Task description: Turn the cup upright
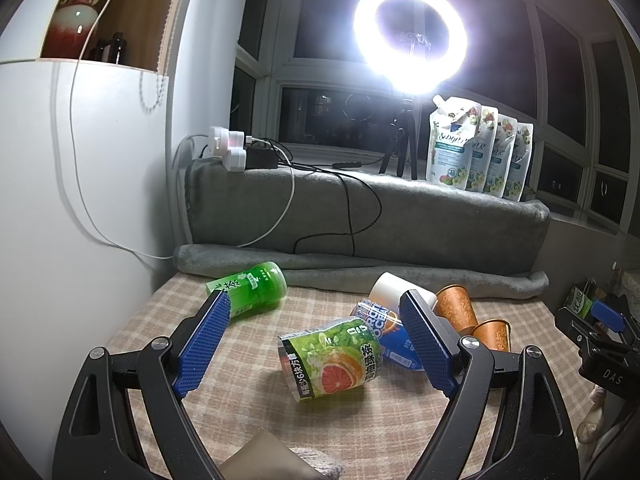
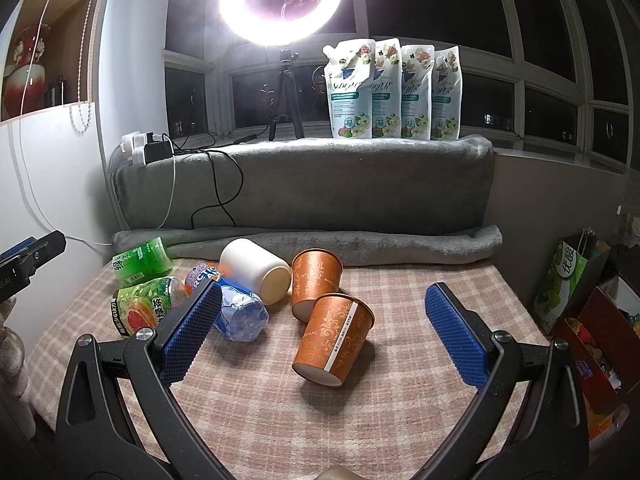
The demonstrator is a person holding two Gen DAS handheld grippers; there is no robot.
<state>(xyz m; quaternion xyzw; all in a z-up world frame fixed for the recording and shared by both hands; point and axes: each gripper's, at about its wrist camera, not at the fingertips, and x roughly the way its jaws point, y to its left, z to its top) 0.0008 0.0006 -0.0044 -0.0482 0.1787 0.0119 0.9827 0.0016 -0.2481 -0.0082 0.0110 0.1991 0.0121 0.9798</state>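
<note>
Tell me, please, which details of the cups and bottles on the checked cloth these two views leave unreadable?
- Left wrist view: the white plastic cup is mostly hidden behind the open left claw.
- Left wrist view: the blue-labelled plastic bottle is partly covered by a blue finger pad.
- Right wrist view: the nearer orange paper cup shows its base toward the camera; its mouth and inside are unseen.
- Right wrist view: the right claw is open.

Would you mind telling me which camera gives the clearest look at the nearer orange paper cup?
The right wrist view: the nearer orange paper cup sits mid-frame, upside down and tilted, between the open right gripper fingers. In the left wrist view that cup is small and partly hidden behind a finger of the open left gripper.
</note>
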